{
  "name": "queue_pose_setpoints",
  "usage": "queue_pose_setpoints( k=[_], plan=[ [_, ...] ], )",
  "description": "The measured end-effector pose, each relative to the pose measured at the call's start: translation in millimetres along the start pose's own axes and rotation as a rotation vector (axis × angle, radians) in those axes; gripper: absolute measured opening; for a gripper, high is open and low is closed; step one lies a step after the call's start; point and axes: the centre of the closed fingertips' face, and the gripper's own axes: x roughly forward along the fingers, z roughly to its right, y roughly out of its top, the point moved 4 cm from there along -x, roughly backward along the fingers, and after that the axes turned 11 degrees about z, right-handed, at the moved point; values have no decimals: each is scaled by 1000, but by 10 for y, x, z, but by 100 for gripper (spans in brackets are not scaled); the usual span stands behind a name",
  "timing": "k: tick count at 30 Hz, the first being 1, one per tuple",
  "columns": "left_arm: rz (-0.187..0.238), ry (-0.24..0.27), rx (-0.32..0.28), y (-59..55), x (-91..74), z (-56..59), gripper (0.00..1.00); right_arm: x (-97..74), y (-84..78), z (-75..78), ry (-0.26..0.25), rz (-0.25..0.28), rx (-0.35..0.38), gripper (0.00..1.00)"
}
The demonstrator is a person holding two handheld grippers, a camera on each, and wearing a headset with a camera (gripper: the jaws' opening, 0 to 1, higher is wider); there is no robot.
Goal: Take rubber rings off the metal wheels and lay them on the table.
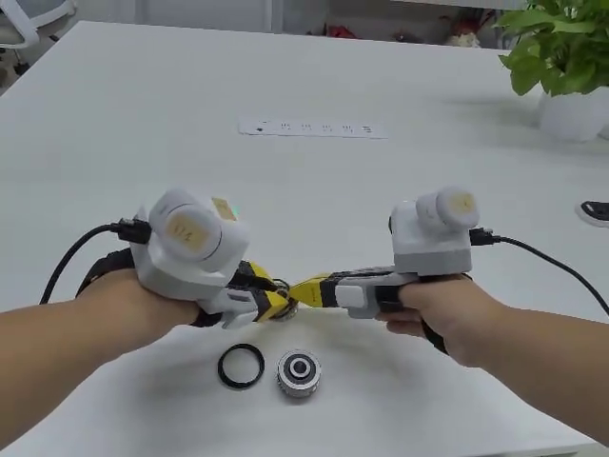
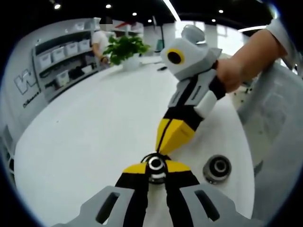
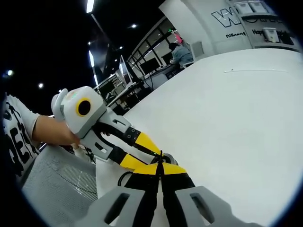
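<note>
**benchrat:** Where's the wheel sitting, and what are the 2 grippers doing?

**ringpuller:** The held wheel is up off the bench, right in the middle between both hands. The left hand-held gripper has its yellow tips clamped on it, 1 tip on each side. You get the clearest look in the left gripper view.

**benchrat:** And the other one?

**ringpuller:** The right hand-held gripper comes in from the opposite side with its tips pressed together into a point, touching the wheel's rim. I can't tell whether it's pinching rubber there – it's too small and the tips cover it.

**benchrat:** Anything down on the bench already?

**ringpuller:** Yep. 1 loose rubber ring is lying flat near the front edge, just below the grippers. A second wheel sits just beside it on the right, flat, looking silver – they're close, maybe touching. Further back there's a power strip set in the bench, and a potted plant stands at the far right corner.
</note>
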Motion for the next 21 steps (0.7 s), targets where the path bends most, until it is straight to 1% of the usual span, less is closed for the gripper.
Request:
queue_pose_setpoints(
  k=[5, 6, 7, 9, 11, 12, 13, 16, 21],
  plan=[
    [9, -8, 13, 0, 0, -1, 13, 14, 19, 2, 1, 6, 6, 0],
    [9, -9, 12, 0, -2, -1, 13, 15, 25, 1, 2, 7, 7, 0],
    [10, -12, -3, 1, -13, -5, 14, 19, 36, 3, 4, 10, 7, 0],
    [9, -16, -2, 1, -27, -2, 14, 20, 56, -1, 9, 17, 14, 0],
    [19, -45, -13, 13, -52, 31, 19, 19, 70, -4, 12, 23, 21, 0],
    [22, -47, -15, 16, -61, 36, 21, 18, 75, -8, 15, 26, 25, 0],
    [24, -57, -11, 14, -79, 47, 23, 19, 86, -15, 19, 30, 29, 0],
    [32, -68, -5, 24, -126, 57, 23, 17, 105, -17, 25, 36, 32, 0],
    [66, -79, -5, 86, -250, 66, 27, 25, 158, -44, 44, 56, 48, 0]
  ],
)
